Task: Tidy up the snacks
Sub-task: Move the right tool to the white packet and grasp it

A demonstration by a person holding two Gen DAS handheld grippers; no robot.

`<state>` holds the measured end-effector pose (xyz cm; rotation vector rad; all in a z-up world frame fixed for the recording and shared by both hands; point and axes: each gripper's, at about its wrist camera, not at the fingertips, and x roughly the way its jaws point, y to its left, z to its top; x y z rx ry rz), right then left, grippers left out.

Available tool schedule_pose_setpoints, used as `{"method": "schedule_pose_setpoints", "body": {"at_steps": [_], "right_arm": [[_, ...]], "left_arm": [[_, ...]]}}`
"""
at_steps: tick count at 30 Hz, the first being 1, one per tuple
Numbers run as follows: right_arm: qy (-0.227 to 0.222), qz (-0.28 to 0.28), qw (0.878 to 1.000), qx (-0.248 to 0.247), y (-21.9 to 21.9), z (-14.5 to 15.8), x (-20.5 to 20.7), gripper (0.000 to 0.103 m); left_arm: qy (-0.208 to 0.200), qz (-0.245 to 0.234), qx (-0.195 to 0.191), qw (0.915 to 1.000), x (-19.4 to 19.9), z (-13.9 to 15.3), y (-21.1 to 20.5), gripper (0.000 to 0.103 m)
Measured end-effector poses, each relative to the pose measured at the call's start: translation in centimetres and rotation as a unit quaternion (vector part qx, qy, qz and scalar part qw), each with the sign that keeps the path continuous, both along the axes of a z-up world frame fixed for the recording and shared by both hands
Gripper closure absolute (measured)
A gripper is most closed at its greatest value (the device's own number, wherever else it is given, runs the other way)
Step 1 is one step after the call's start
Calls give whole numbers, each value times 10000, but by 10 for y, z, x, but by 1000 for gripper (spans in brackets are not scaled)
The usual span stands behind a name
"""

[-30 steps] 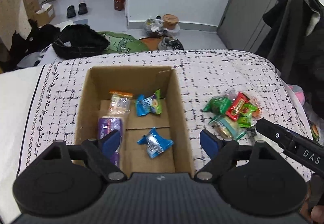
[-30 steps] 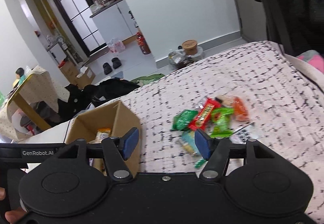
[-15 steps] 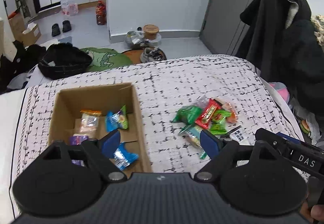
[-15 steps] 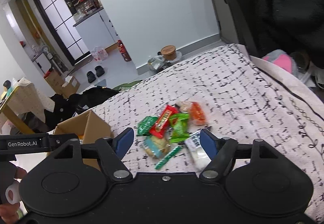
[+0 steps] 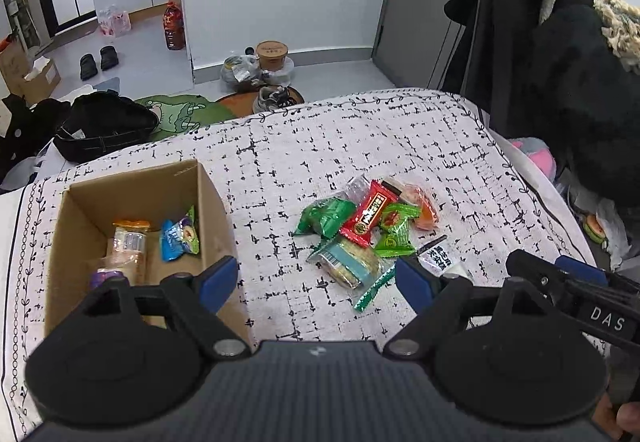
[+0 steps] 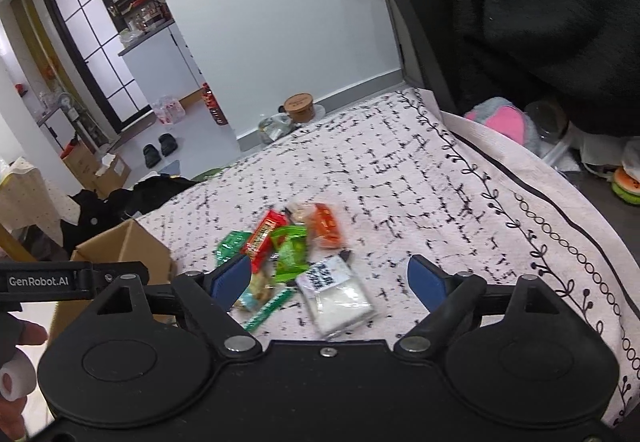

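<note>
Task partly done. Cardboard box (image 5: 132,202) near the bed's left edge held a few snacks: a blue packet (image 5: 178,236), a clear-wrapped one (image 5: 128,242), something purple, half hidden. Loose pile (image 5: 368,226) of perhaps eight packets remained mid-bed (image 5: 360,138), right of the box, apart from it.

Left claw (image 5: 316,282) released, empty, above the gap between box and pile. Right claw (image 6: 330,280) released, empty, its jaws having just been opening, over the white packet (image 6: 340,294) at the pile's near side.

Versus a second earlier: both views had swung from box toward pile; the box had slid to the left of each view.
</note>
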<state>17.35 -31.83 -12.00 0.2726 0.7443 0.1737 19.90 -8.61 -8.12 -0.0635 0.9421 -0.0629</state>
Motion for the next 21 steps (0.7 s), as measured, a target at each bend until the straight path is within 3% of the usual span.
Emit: {"method": "schedule_pose_setpoints", "body": {"at_steps": [21], "right_arm": [[296, 312, 9991, -48, 4, -47, 32, 19]], "left_arm": [[382, 346, 133, 9986, 41, -51, -20, 18]]}}
